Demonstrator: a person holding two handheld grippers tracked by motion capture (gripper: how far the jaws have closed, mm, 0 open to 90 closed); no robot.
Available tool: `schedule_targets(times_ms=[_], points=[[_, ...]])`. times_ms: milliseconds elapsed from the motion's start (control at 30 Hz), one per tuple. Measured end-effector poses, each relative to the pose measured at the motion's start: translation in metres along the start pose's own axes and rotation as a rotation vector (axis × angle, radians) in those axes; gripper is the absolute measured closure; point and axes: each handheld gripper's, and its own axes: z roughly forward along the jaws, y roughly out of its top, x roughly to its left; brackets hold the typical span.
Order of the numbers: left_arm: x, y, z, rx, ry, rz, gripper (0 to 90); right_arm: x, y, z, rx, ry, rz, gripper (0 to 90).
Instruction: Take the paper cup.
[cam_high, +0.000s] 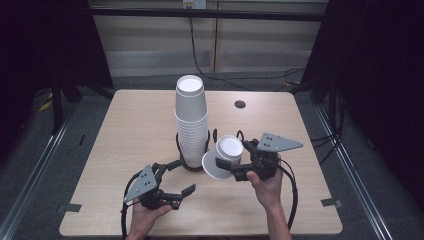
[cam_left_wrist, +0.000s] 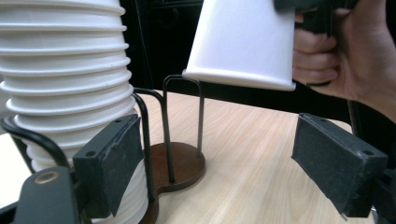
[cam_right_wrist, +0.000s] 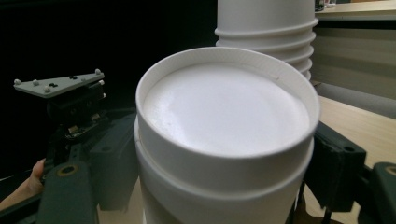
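Right gripper (cam_high: 231, 168) fingers clamp upside-down cup (cam_high: 223, 157) at frame centre, left gripper (cam_high: 184, 196) fingers wide open, empty; lower cup straight, clear of stack (cam_high: 191, 122).

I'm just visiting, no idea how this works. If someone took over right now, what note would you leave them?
Left tool: open, empty, low over the table near the holder.
Right tool: shut on a white cup, tilted bottom-up, in the air beside the stack.
Stack of cups: upside down in the wire holder.
Done: one cup gripped.
Left: probably setting it down, perhaps in the holder's empty wire loop.
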Motion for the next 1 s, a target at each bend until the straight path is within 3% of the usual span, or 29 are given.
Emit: schedule_targets(times_ms=[433,800,1000], points=[[-0.005,-0.001,0.005,0.01,-0.081,0.015,15.3,0.008,-0.031,0.015,0.004,0.037,0.032,22.5],[-0.008,-0.006,0.018,0.051,-0.127,0.024,15.3,0.014,-0.041,0.022,0.015,0.075,0.035,22.6],[-0.007,-0.008,0.025,0.05,-0.14,0.016,14.1,0.018,-0.041,0.027,0.033,0.094,0.025,22.7]])
